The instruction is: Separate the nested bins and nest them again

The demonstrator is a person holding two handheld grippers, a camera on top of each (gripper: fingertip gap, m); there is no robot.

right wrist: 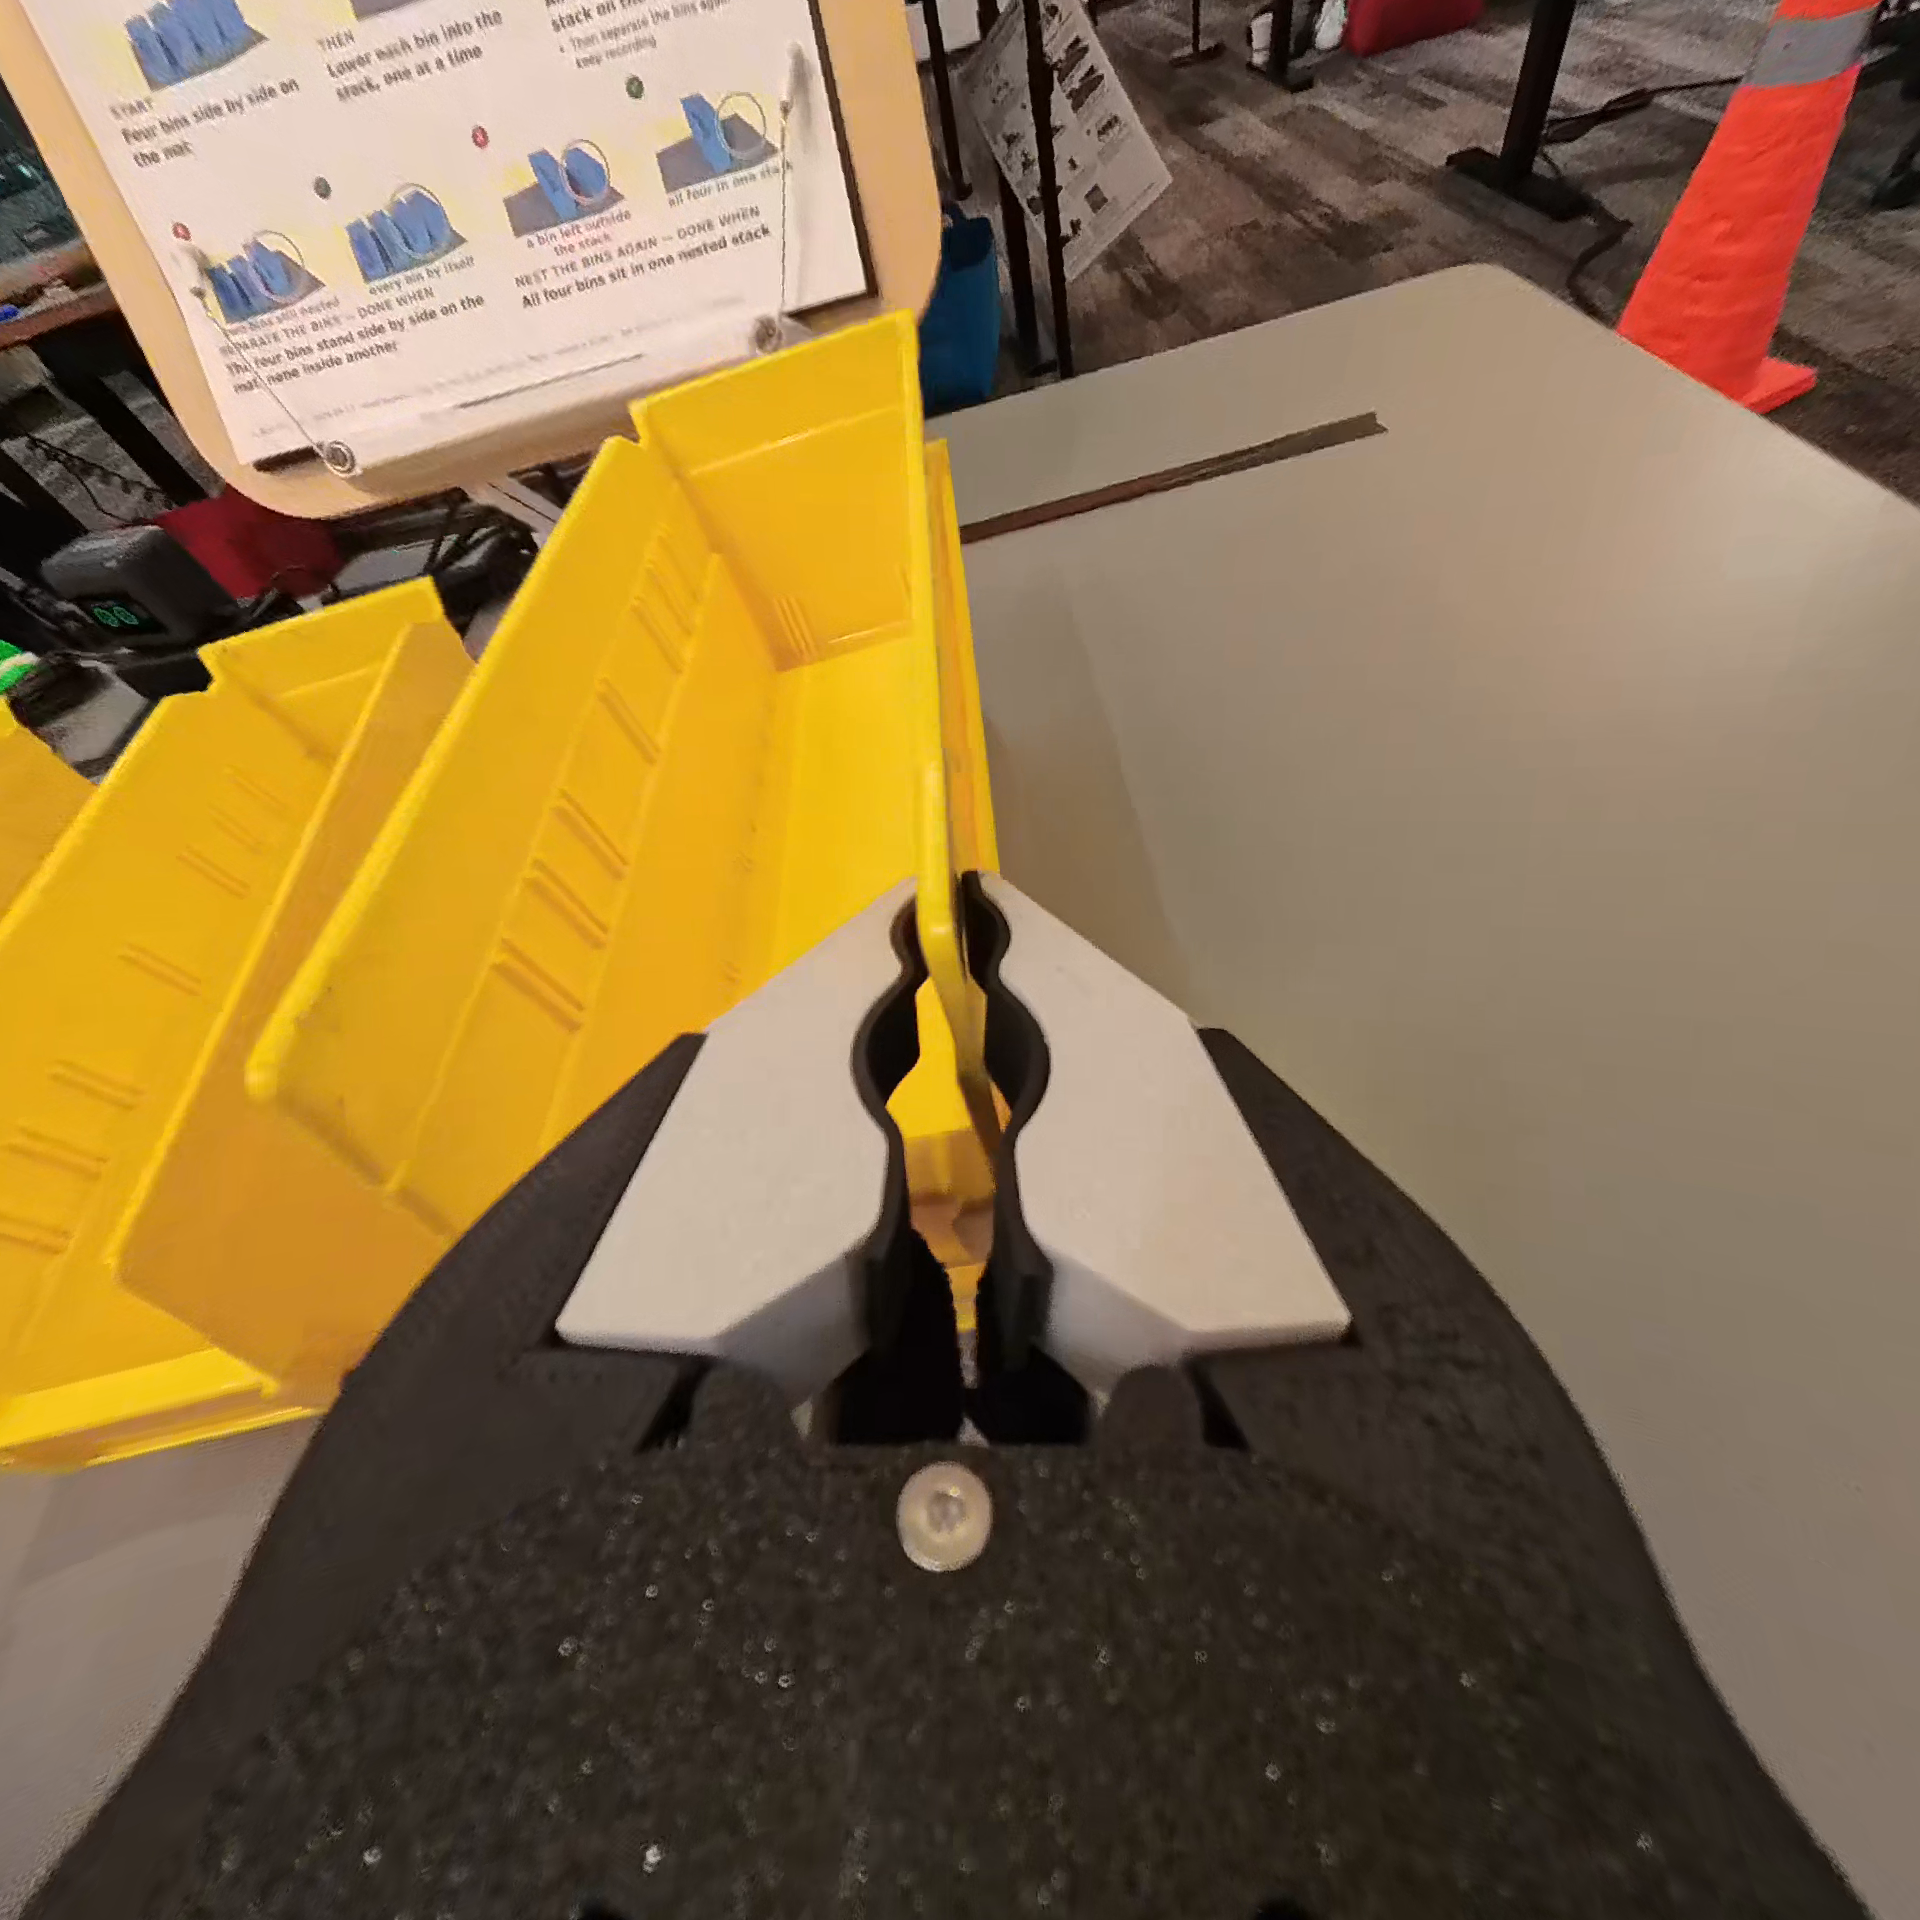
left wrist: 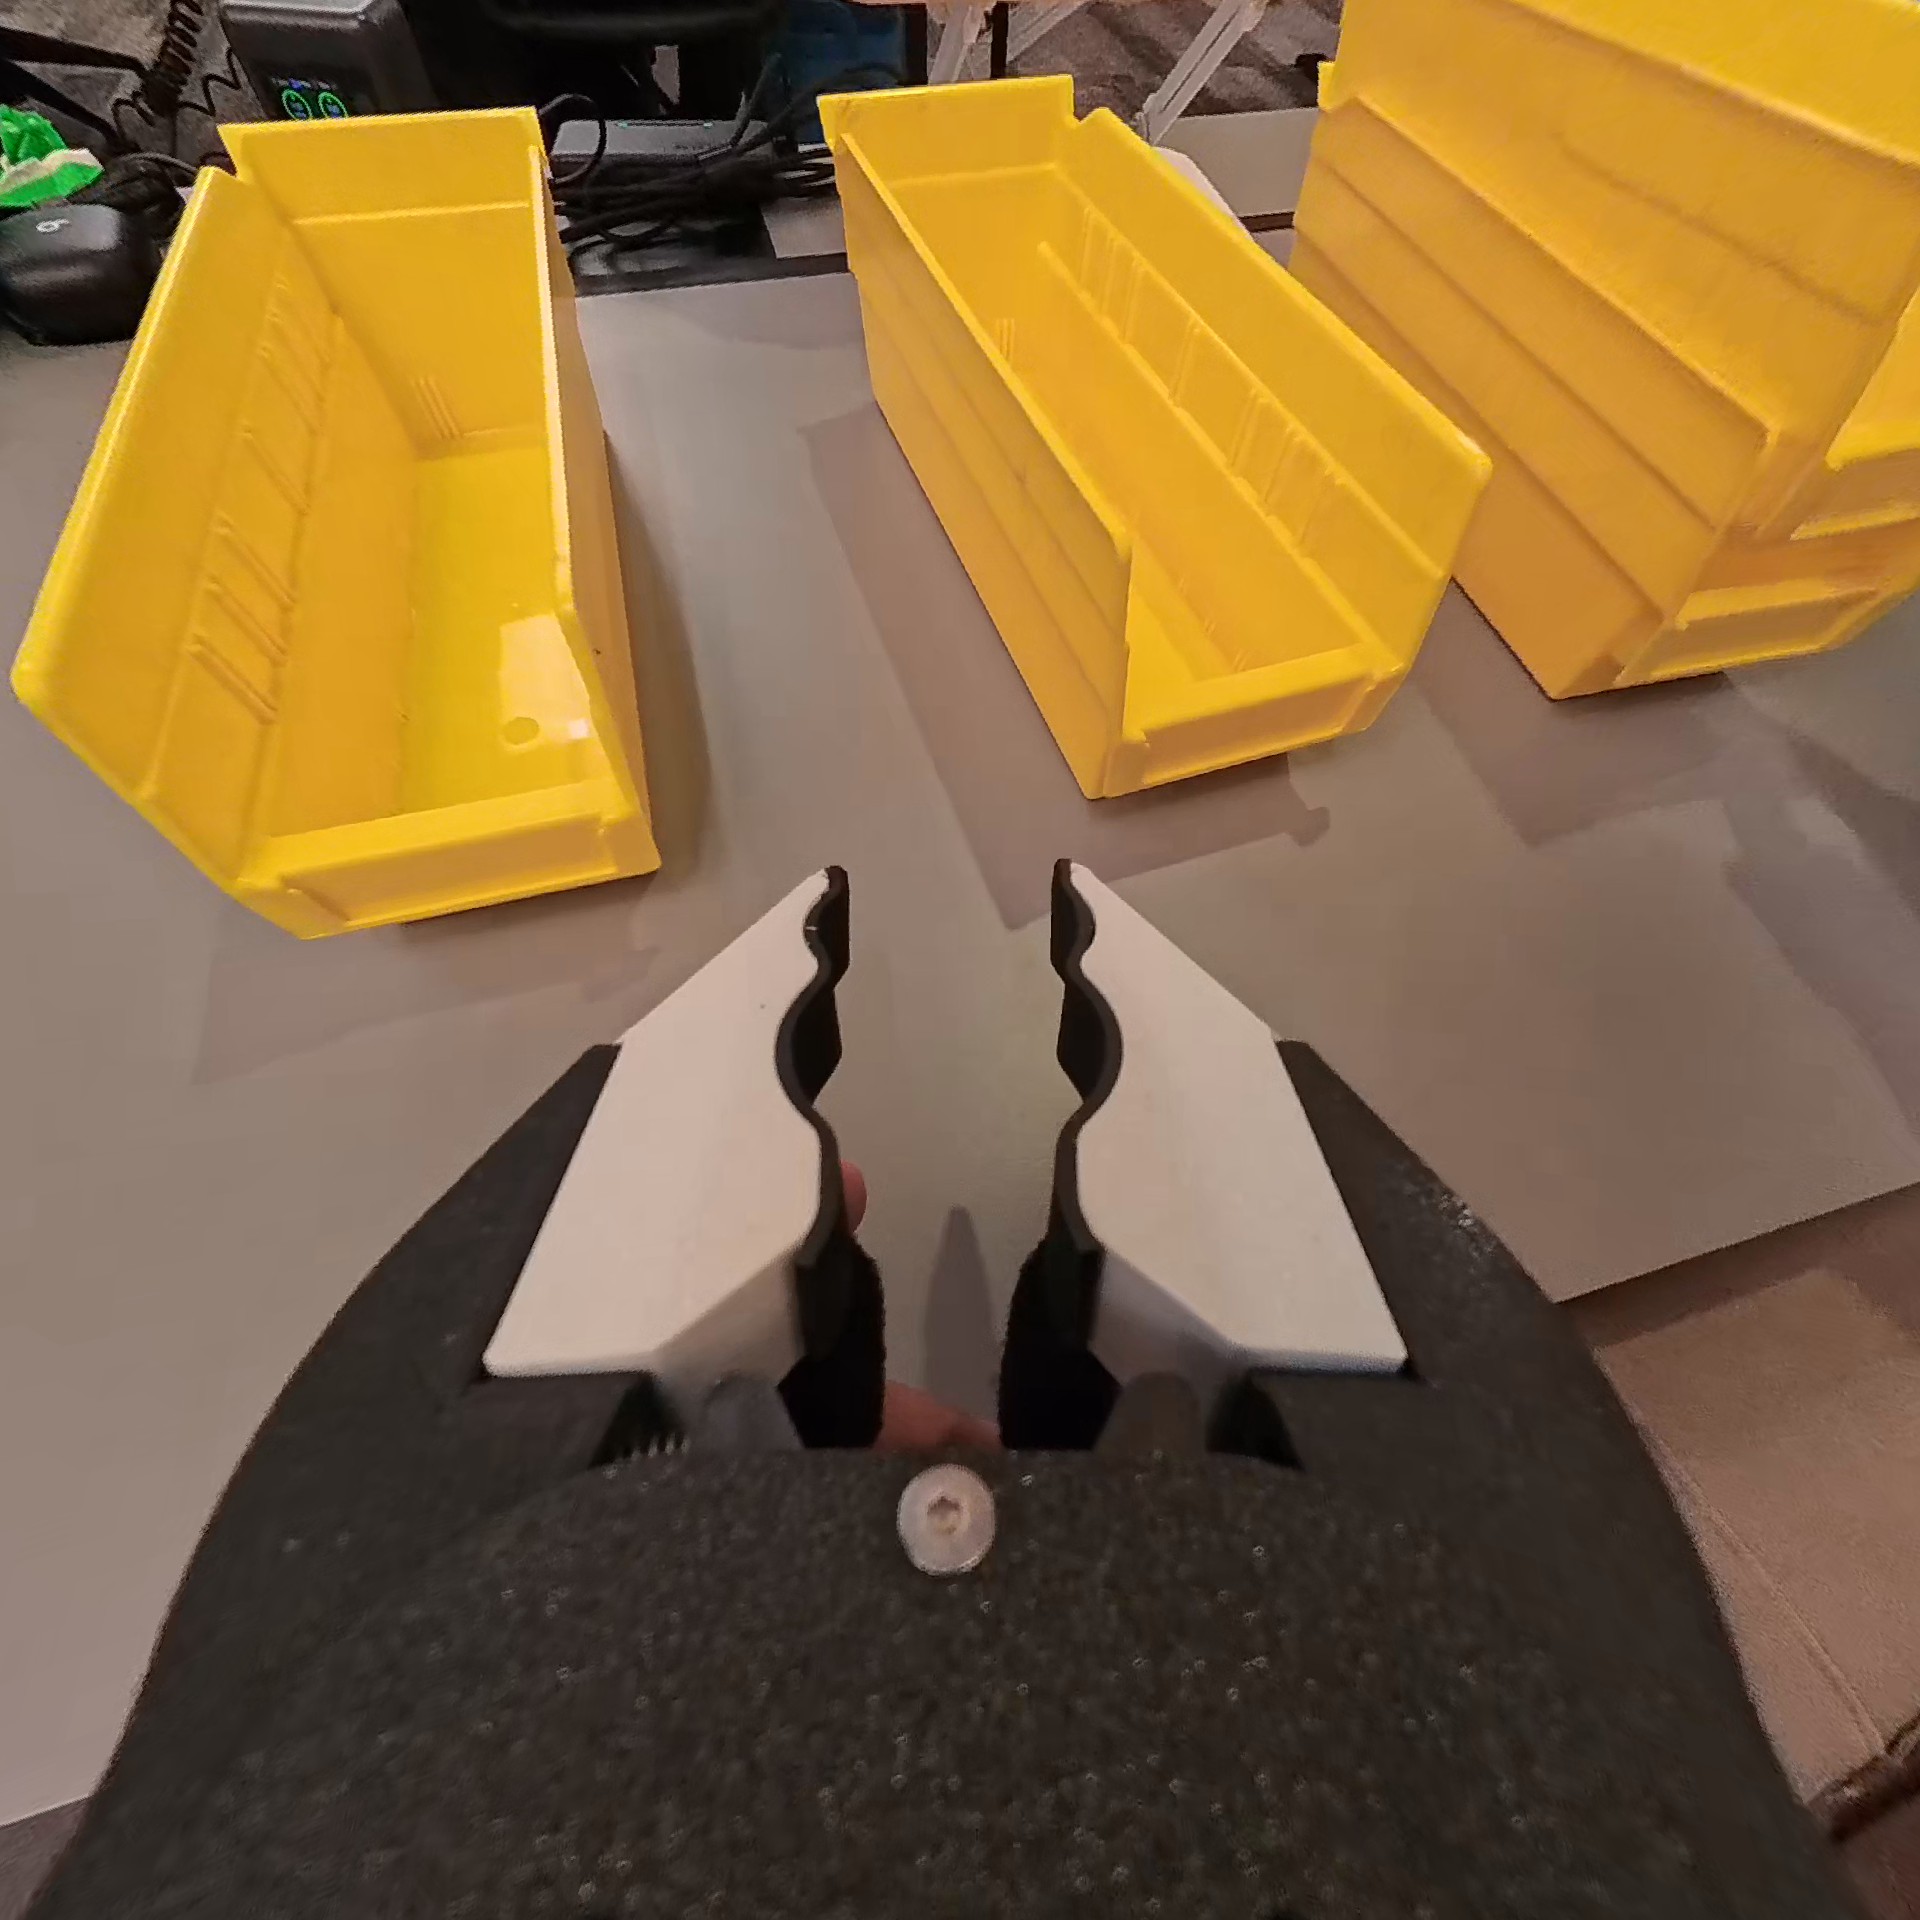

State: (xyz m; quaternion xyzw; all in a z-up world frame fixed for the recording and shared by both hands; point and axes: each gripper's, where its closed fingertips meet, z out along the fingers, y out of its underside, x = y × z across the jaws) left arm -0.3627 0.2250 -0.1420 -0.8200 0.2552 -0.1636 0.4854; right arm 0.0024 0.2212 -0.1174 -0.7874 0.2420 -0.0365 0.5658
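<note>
Yellow plastic bins stand on a grey mat. In the left wrist view a single bin is at the left, a second bin is in the middle, and stepped yellow bin walls rise at the right. My left gripper is open and empty above the mat, in front of the gap between the first two bins. My right gripper is shut on the thin right side wall of a tilted yellow bin. A second yellow wall edge shows just behind it. Another bin lies to its left.
An instruction board stands behind the bins. An orange cone is on the floor at the far right. Black devices and cables lie beyond the mat's back edge. The mat's front right corner ends on the table.
</note>
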